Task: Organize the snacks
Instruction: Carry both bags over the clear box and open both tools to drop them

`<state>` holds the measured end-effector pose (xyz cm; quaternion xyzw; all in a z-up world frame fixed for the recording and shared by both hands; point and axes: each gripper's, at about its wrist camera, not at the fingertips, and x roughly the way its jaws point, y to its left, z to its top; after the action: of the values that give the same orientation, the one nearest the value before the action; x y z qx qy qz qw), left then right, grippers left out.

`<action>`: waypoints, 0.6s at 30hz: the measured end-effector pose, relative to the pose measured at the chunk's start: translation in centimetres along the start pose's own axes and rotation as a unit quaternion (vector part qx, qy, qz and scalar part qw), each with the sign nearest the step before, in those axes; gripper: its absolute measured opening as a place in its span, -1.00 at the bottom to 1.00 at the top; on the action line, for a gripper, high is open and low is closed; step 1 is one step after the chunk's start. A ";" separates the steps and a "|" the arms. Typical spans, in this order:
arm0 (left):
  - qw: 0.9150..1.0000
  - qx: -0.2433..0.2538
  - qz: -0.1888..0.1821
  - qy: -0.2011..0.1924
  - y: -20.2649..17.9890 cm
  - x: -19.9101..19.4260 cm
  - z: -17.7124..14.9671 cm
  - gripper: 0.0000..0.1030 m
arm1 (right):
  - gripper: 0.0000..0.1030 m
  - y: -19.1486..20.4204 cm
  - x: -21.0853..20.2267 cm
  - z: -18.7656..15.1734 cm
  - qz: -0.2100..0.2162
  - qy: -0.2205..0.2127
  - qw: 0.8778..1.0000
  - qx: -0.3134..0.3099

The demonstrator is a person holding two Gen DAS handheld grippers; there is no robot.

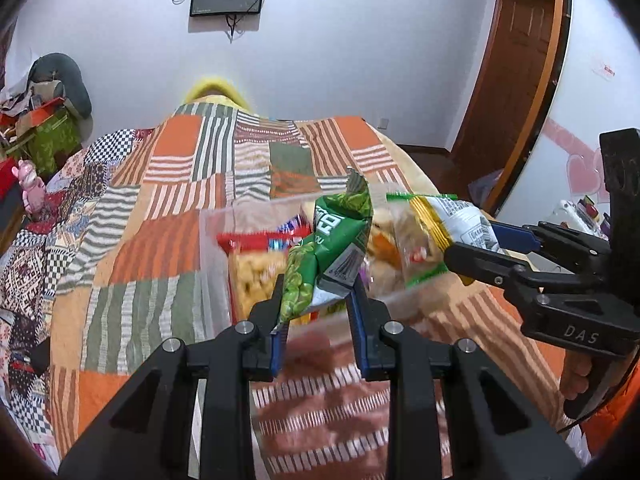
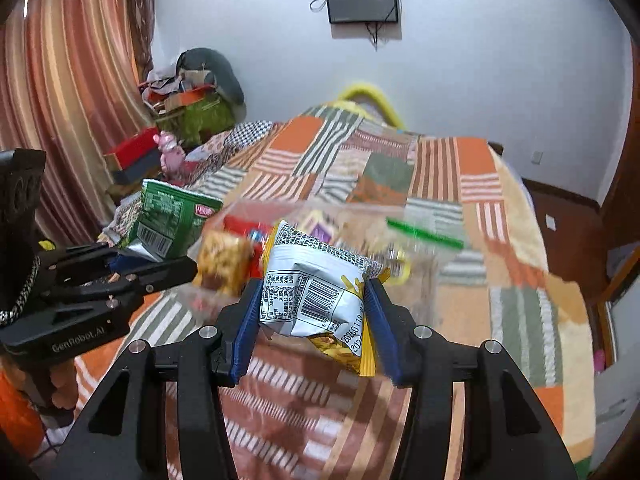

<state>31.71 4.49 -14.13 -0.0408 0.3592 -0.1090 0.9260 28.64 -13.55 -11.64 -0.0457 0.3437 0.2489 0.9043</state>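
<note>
My left gripper (image 1: 319, 300) is shut on a green snack packet (image 1: 332, 240), whose lower end is pinched between the blue pads. The same green packet (image 2: 172, 216) shows in the right wrist view, held by the left gripper (image 2: 156, 260). My right gripper (image 2: 314, 304) is shut on a white and yellow snack packet (image 2: 316, 280) with a barcode. In the left wrist view the right gripper (image 1: 472, 240) holds that packet (image 1: 448, 212) by one end. Both packets hang above a clear plastic box (image 1: 212, 264) of several snacks on the bed, which looks blurred in both views (image 2: 432, 268).
A patchwork quilt (image 1: 160, 200) covers the bed. A pink toy (image 2: 172, 152) and a pile of boxes and clothes (image 2: 188, 96) sit at the bed's left side. A wooden door (image 1: 516, 60) stands to the right. A hand in an orange sleeve (image 1: 576, 376) grips the right handle.
</note>
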 end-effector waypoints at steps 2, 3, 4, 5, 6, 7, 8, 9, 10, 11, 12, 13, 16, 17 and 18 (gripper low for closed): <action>1.000 0.001 0.002 -0.001 0.1 0.5 0.7 -0.47 | -0.07 -0.2 0.6 0.7 -0.005 -0.003 1.000 -0.002; 1.000 0.002 0.003 -0.002 0.1 0.8 1.0 -0.47 | -0.07 -0.4 1.0 1.1 -0.007 -0.003 1.000 -0.001; 1.000 0.002 0.004 -0.002 0.1 1.3 1.4 -0.47 | -0.07 -0.5 1.4 1.3 -0.009 -0.003 1.000 0.000; 1.000 0.001 0.005 -0.001 0.2 1.6 1.7 -0.47 | -0.07 -0.7 1.8 1.6 -0.011 -0.003 1.000 0.002; 1.000 -0.001 0.004 0.000 0.3 2.1 2.0 -0.47 | -0.07 -0.8 2.1 1.8 -0.014 -0.003 1.000 0.004; 1.000 -0.002 0.004 0.002 0.4 2.6 2.3 -0.47 | -0.07 -1.1 2.6 2.0 -0.017 -0.002 1.000 0.010; 1.000 -0.003 0.005 0.005 0.5 3.0 2.5 -0.47 | -0.07 -1.3 3.1 2.3 -0.019 -0.001 1.000 0.014; 1.000 -0.003 0.006 0.007 0.5 3.4 2.7 -0.47 | -0.07 -1.4 3.3 2.4 -0.021 0.000 1.000 0.017; 1.000 -0.001 0.010 0.010 0.5 4.1 3.0 -0.47 | -0.07 -1.5 3.7 2.6 -0.023 0.002 1.000 0.019; 1.000 0.000 0.012 0.012 0.6 4.6 3.2 -0.47 | -0.07 -1.6 4.1 2.8 -0.023 0.005 1.000 0.019; 1.000 0.001 0.013 0.014 0.7 5.0 3.4 -0.47 | -0.07 -1.6 4.2 2.8 -0.024 0.004 1.000 0.018; 1.000 0.000 0.014 0.016 0.8 5.5 3.5 -0.47 | -0.06 -1.7 4.6 3.0 -0.022 0.007 1.000 0.018; 1.000 -0.001 0.012 0.024 0.8 6.7 3.6 -0.46 | -0.04 -1.6 5.1 3.0 -0.015 0.016 1.000 0.015; 1.000 -0.001 0.012 0.027 0.8 6.9 3.6 -0.46 | 0.00 -1.6 5.2 2.9 -0.013 0.019 1.000 0.013; 1.000 -0.003 0.011 0.028 0.9 7.1 3.5 -0.43 | 0.00 -1.5 5.2 2.8 -0.013 0.019 1.000 0.012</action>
<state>39.34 3.66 -16.36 -0.0360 0.3860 -0.0988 0.9165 34.40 -11.95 -13.03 -0.0446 0.3635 0.2322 0.9011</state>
